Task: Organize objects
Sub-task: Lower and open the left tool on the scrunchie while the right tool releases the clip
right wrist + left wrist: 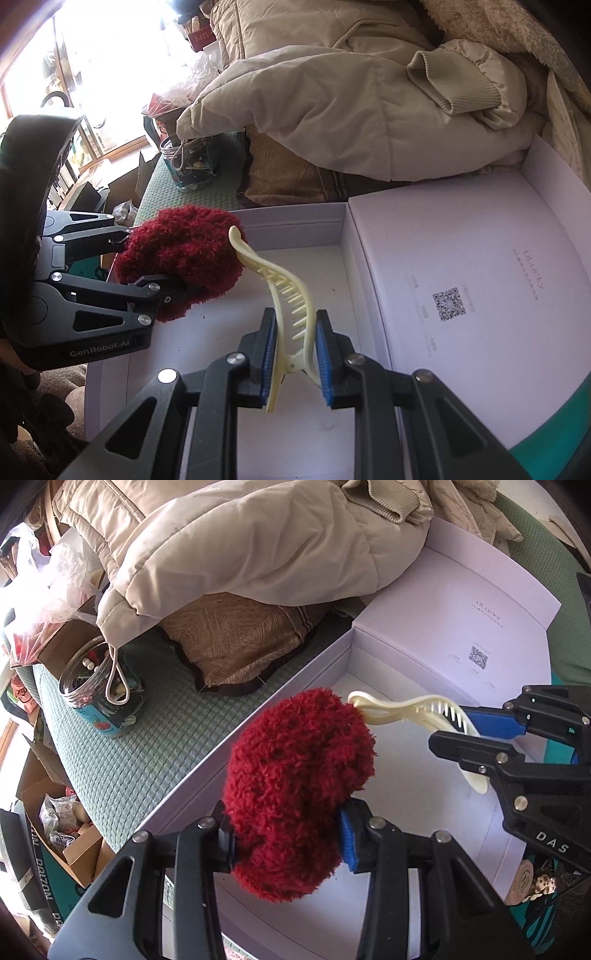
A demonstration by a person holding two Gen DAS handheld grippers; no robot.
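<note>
My left gripper [288, 836] is shut on a fluffy dark-red scrunchie [295, 786] and holds it over the open white box [280, 686]. My right gripper [295, 354] is shut on a cream plastic hair claw clip [284, 291], also over the box floor. In the left wrist view the clip [413, 709] touches the scrunchie's far edge, held by the right gripper [476, 734]. In the right wrist view the scrunchie [181, 258] sits in the left gripper [147, 258] at the left, touching the clip's tip.
The box lid [461, 280] with a QR code lies open to the right. A beige puffer jacket [240, 542] and a brown cushion [236, 642] lie behind the box on a green mat [140, 746]. A glass jar [96, 686] of small items stands left.
</note>
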